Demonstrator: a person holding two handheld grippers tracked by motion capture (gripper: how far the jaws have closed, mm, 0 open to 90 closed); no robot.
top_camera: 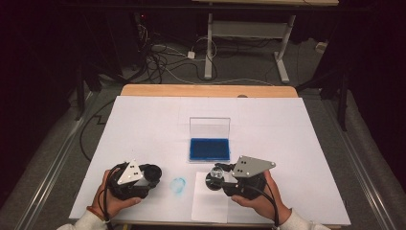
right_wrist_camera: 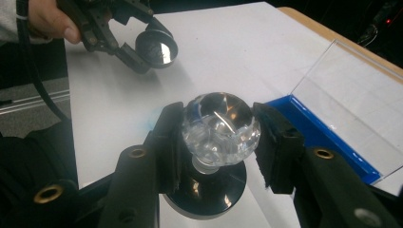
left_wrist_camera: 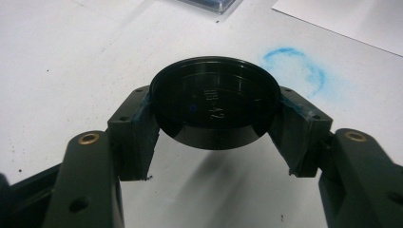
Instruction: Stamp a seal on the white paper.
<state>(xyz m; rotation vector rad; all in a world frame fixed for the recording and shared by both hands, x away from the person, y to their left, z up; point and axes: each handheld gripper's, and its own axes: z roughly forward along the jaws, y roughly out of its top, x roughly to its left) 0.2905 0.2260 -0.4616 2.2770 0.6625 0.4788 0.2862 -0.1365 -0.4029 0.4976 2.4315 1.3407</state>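
High view: white-covered table (top_camera: 143, 124), blue ink pad (top_camera: 209, 149) at centre with clear lid (top_camera: 209, 128) standing upright behind. Left gripper (top_camera: 152, 172) near front edge, closed on a black round cap (top_camera: 152, 171). Right gripper (top_camera: 216, 176) over a loose white sheet (top_camera: 210, 203), closed on a clear-knobbed stamp (top_camera: 217, 173). Faint blue ring smudge (top_camera: 178, 185) between the two grippers.

Left gripper view: jaws clamped against opposite sides of the black round cap (left_wrist_camera: 215, 102), held above the table; pads (left_wrist_camera: 142, 123) stained blue. Blue ring smudge (left_wrist_camera: 295, 71) just beyond, at right.

Right gripper view: jaws pressed on the faceted glass knob (right_wrist_camera: 220, 126) of the stamp, black round base (right_wrist_camera: 206, 187) below. Blue ink pad (right_wrist_camera: 323, 142) and upright clear lid (right_wrist_camera: 351, 90) at right. Left gripper (right_wrist_camera: 157, 50) farther off at upper left, gripping the cap (right_wrist_camera: 157, 47).
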